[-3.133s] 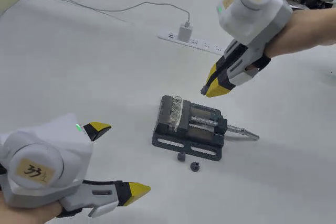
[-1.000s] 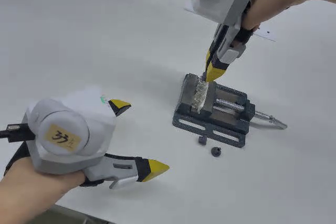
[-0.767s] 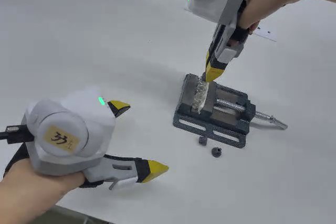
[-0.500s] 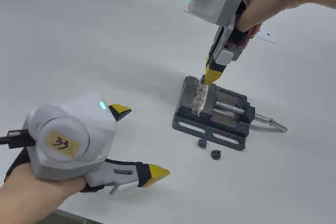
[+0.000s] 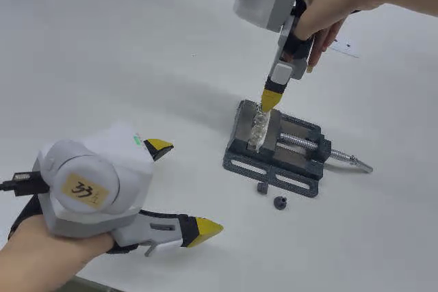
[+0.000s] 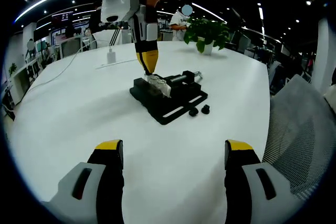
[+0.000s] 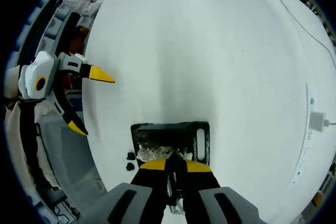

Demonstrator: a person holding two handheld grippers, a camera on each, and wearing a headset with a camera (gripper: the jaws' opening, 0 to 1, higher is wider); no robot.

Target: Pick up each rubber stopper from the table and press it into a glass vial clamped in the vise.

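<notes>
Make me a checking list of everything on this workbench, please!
Surface: white table, bare and clean.
Job's things: vise holding vials; two stoppers on the table beside the vise.
Clutter: nothing seen.
Grippers: right gripper shut, tip at the vials' top; left gripper open, holding nothing, away from the vise.
Cables: charger plugged into a power strip.
Surroundings: plant, mesh chair, people far off.

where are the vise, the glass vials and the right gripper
vise (image 5: 272,171): head view, front rail of its base
glass vials (image 5: 259,130): head view, clear glass clamped in the vise
right gripper (image 5: 269,102): head view, between its yellow tips
</notes>
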